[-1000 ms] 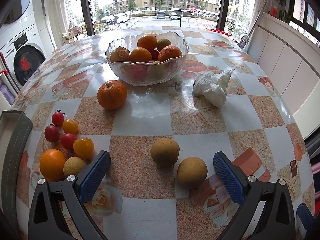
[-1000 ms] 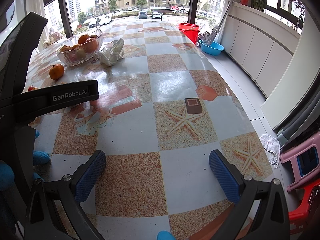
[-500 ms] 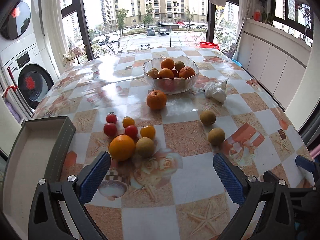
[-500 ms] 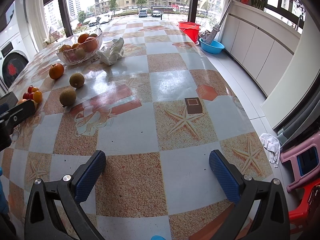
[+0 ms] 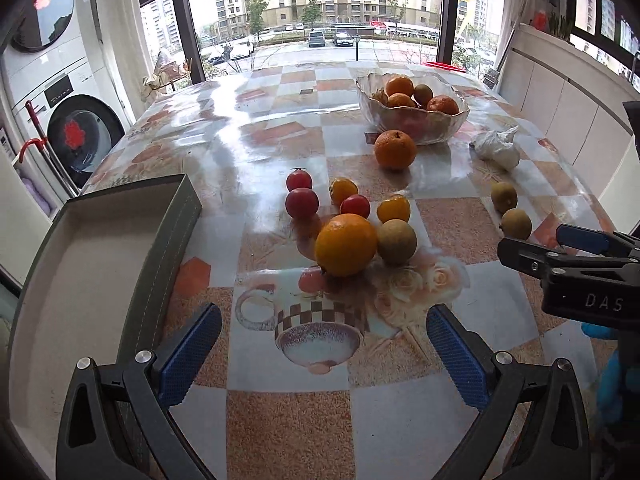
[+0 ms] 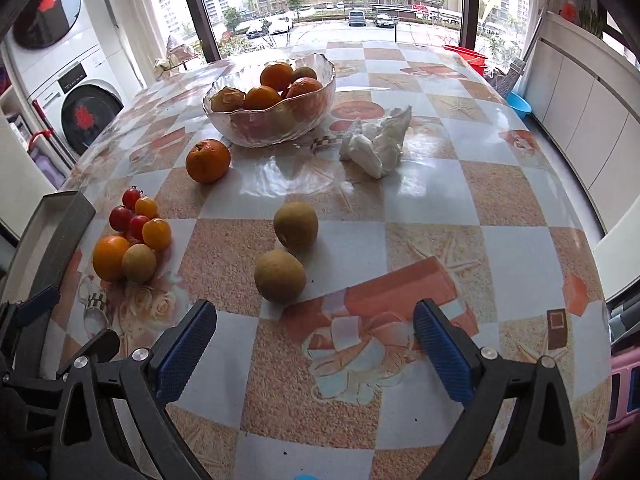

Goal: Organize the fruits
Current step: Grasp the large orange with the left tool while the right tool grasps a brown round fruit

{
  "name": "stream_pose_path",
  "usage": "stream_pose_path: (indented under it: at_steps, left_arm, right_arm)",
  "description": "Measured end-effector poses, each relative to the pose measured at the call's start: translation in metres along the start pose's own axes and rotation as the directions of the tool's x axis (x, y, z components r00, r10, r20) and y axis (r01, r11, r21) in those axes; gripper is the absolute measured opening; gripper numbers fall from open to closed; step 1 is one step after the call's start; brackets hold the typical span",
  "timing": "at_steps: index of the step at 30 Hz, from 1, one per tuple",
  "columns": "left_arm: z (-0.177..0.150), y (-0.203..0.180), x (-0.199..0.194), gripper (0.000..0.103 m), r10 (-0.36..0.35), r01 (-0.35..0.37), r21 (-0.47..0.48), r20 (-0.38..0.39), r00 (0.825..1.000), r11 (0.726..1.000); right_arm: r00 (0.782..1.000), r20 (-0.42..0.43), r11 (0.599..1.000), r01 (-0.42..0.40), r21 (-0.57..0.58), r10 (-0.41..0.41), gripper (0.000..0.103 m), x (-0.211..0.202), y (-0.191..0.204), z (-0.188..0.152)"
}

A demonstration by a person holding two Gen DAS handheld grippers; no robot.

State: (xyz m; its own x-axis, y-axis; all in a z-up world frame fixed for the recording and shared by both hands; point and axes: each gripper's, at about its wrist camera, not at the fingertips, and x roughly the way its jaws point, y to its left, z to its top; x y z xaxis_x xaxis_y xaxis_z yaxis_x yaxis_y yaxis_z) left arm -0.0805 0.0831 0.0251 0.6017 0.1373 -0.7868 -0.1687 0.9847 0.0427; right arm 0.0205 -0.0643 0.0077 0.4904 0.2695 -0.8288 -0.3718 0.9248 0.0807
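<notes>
A table [image 6: 520,248] covered in glossy checked oilcloth carries a clear scalloped glass bowl [image 6: 272,120] of fruit, a lone orange [image 6: 208,161], crumpled white tissue [image 6: 378,142], two brownish-green round fruits [image 6: 296,226], a cluster of red and yellow tomatoes [image 5: 340,200] and a grey open tray [image 5: 100,272] at its edge.

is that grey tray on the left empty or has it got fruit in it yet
Empty as far as shown: the left wrist view shows only the bare pale floor of the grey tray, though its near end is cut off. The loose fruit lies on the table.

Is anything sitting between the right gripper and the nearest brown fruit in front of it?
Nothing visible. The right gripper, its jaws closing and empty, faces the brown fruit across bare tablecloth.
</notes>
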Motion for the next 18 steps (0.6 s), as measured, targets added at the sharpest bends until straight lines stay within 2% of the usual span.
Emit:
stream_pose_path:
  at_steps: [1, 2, 3, 4, 6, 10, 11, 12, 14, 15, 18]
  left_arm:
    - [0.003, 0.000, -0.001, 0.103, -0.002, 0.002, 0.004, 0.010, 1.000, 1.000]
    - [0.007, 0.000, 0.000, 0.103, -0.004, 0.004, 0.006, 0.016, 1.000, 1.000]
    - [0.010, -0.001, 0.002, 0.103, -0.003, 0.003, 0.005, 0.014, 1.000, 1.000]
    - [0.013, 0.000, 0.004, 0.101, -0.006, 0.006, 0.002, 0.010, 1.000, 1.000]
    - [0.018, 0.001, 0.011, 0.082, -0.014, 0.014, -0.006, -0.006, 1.000, 1.000]
    - [0.022, 0.003, 0.025, 0.081, -0.027, 0.026, -0.034, -0.032, 0.999, 0.999]
    - [0.022, 0.003, 0.027, 0.072, -0.028, 0.027, -0.033, -0.034, 0.999, 0.999]
    - [0.022, 0.002, 0.030, 0.059, -0.031, 0.030, -0.030, -0.041, 0.999, 0.999]
    - [0.022, 0.002, 0.034, 0.051, -0.044, 0.042, -0.034, -0.045, 0.998, 0.999]
    - [0.022, 0.001, 0.034, 0.035, -0.059, 0.057, -0.037, -0.044, 0.997, 0.998]
    - [0.023, 0.001, 0.033, 0.035, -0.077, 0.075, -0.045, -0.047, 0.996, 0.996]
  right_arm:
    - [1.000, 0.006, 1.000, 0.007, -0.021, -0.007, 0.072, 0.001, 0.005, 0.002]
    - [1.000, 0.012, 0.999, 0.014, -0.040, -0.013, 0.059, 0.002, 0.009, 0.004]
    - [1.000, 0.010, 0.999, -0.006, -0.042, 0.006, 0.028, 0.001, 0.010, 0.005]
    - [0.999, 0.008, 0.999, -0.034, -0.021, 0.034, 0.028, 0.000, 0.008, 0.005]
    - [0.997, 0.010, 0.997, -0.073, 0.027, 0.073, 0.028, -0.004, -0.001, 0.000]
    - [0.994, 0.002, 0.992, -0.106, 0.061, 0.106, 0.028, -0.014, -0.017, -0.013]
    - [0.994, -0.001, 0.992, -0.111, 0.061, 0.111, 0.028, -0.016, -0.019, -0.017]
    - [0.993, -0.003, 0.991, -0.116, 0.065, 0.117, 0.028, -0.018, -0.021, -0.020]
    - [0.991, -0.008, 0.989, -0.131, 0.076, 0.132, 0.028, -0.020, -0.024, -0.024]
    - [0.990, -0.009, 0.987, -0.137, 0.082, 0.138, 0.028, -0.023, -0.024, -0.026]
    - [0.989, -0.015, 0.985, -0.148, 0.092, 0.150, 0.028, -0.027, -0.026, -0.031]
